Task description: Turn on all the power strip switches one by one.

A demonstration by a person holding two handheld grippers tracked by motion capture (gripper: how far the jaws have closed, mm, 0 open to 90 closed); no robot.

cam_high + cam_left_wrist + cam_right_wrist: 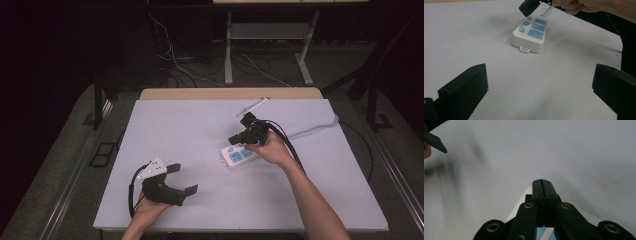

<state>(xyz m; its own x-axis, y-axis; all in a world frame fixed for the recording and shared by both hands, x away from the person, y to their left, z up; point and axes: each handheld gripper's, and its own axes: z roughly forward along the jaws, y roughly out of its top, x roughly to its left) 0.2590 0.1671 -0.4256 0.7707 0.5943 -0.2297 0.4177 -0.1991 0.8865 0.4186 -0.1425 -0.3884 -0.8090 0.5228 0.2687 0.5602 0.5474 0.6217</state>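
Under the right hand-held gripper (239, 136) lies a white plastic power strip with pale blue sockets and buttons (238, 156), flat on the white desk (200, 130). That hand-held gripper points down over the button end of the strip, with its two black jaws pressed together and nothing between them; in its own view the closed tips (542, 188) sit above the strip's white corner and a patch of blue. Whether the tips actually touch the strip cannot be told. The person's right hand (272, 149) wraps the hand-held gripper's body, and black cables trail back from it along the forearm. A light grey cord (312, 128) runs from the strip away to the far side of that hand-held gripper and off the desk edge.

Well apart from the strip, the left hand-held gripper (186, 179) is held low over bare desk, its jaws spread wide and empty, a grey three-cornered plate (154, 168) on top. Seen from it, the strip (530, 33) lies ahead between the two open jaws.
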